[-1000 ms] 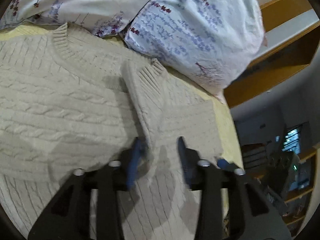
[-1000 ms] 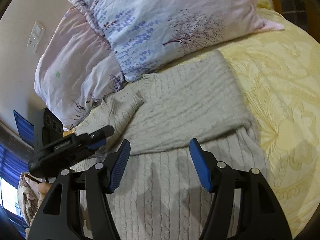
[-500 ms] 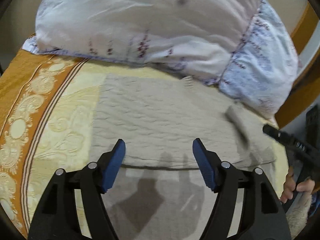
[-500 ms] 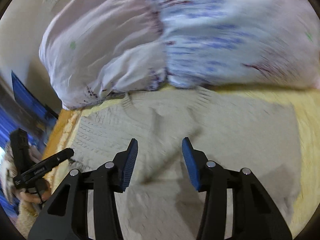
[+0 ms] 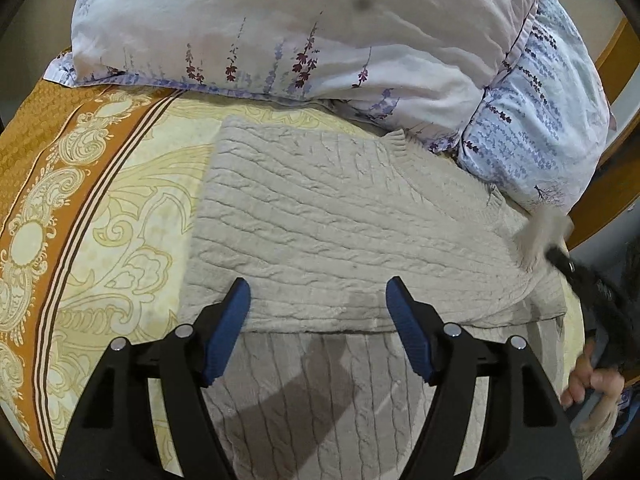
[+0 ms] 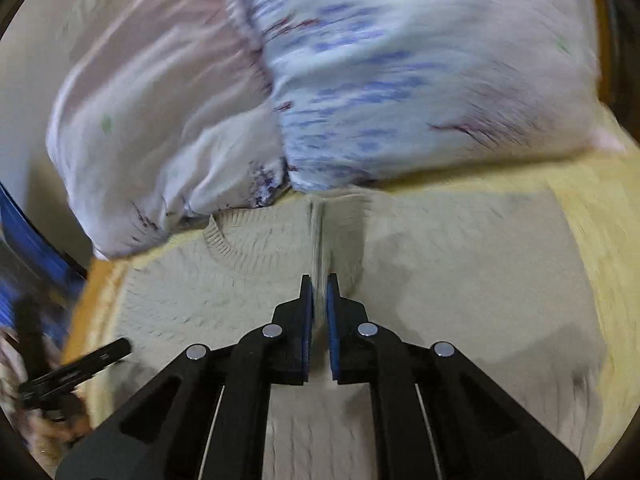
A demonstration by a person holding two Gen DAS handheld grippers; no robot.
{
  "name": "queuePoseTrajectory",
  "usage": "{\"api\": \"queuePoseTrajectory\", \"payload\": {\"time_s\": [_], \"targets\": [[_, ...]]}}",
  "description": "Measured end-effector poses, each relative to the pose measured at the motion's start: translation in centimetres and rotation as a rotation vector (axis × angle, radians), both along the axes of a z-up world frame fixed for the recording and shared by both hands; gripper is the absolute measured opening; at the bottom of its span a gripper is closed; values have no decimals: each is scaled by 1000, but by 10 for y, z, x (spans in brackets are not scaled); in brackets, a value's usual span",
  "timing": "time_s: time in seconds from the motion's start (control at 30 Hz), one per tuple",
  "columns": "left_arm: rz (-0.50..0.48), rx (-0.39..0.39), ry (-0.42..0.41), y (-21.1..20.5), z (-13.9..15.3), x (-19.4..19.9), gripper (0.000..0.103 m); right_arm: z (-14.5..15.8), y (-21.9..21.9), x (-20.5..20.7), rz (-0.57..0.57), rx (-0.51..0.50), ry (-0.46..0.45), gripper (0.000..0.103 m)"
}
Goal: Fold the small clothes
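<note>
one cream cable-knit sweater [image 5: 328,216] lies flat on the yellow patterned bedspread [image 5: 120,216], its neck end close against the pillows. in the left wrist view the left gripper [image 5: 318,312] hangs over the near part of the sweater with its two blue-padded jaws spread wide, a folded edge of the knit running across just beyond the tips, and nothing between them. in the right wrist view, which is blurred, the right gripper [image 6: 319,300] has its jaws pressed nearly together on a thin raised ridge of the sweater, a sleeve [image 6: 320,232] that runs from the jaws toward the ribbed collar [image 6: 224,240]. the same gripper shows at the right edge of the left view, with pale knit lifted at its tip and the person's hand [image 5: 592,380] below it. two pillows sit at the head of the bed, one white with purple sprigs [image 5: 280,28] and one pale blue with a lavender print [image 5: 540,120], touching each other.
</note>
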State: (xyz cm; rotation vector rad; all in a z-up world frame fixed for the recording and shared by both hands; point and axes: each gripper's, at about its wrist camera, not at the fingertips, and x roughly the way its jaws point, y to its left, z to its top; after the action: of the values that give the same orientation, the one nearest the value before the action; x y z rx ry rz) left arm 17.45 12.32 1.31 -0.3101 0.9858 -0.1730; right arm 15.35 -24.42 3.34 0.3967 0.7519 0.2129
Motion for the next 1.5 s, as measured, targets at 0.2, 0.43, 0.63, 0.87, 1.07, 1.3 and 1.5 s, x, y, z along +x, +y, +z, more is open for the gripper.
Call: {"api": "queuePoseTrajectory", "payload": {"time_s": [0.2, 0.43, 0.63, 0.87, 1.07, 1.3, 1.5], "targets": [[-10, -7, 1, -1, 0, -1, 73, -35, -42, -12, 38, 245, 158, 16], [-13, -73, 11, 7, 3, -8, 73, -55, -65, 0, 14, 407, 235, 30], [10, -138, 15, 24, 7, -18, 73, -53, -70, 7, 16, 406, 218, 20], [19, -113, 1, 32, 9, -28, 73, -21, -69, -4, -14, 278, 31, 7], [18, -112, 7, 38, 5, -38, 73, -48, -73, 6, -67, 191, 183, 8], [-29, -139, -19, 44, 8, -75, 73, -28, -101, -40, -37, 231, 114, 52], [-91, -167, -29, 40, 2, -115, 73, -28, -145, -101, -42, 249, 111, 52]]}}
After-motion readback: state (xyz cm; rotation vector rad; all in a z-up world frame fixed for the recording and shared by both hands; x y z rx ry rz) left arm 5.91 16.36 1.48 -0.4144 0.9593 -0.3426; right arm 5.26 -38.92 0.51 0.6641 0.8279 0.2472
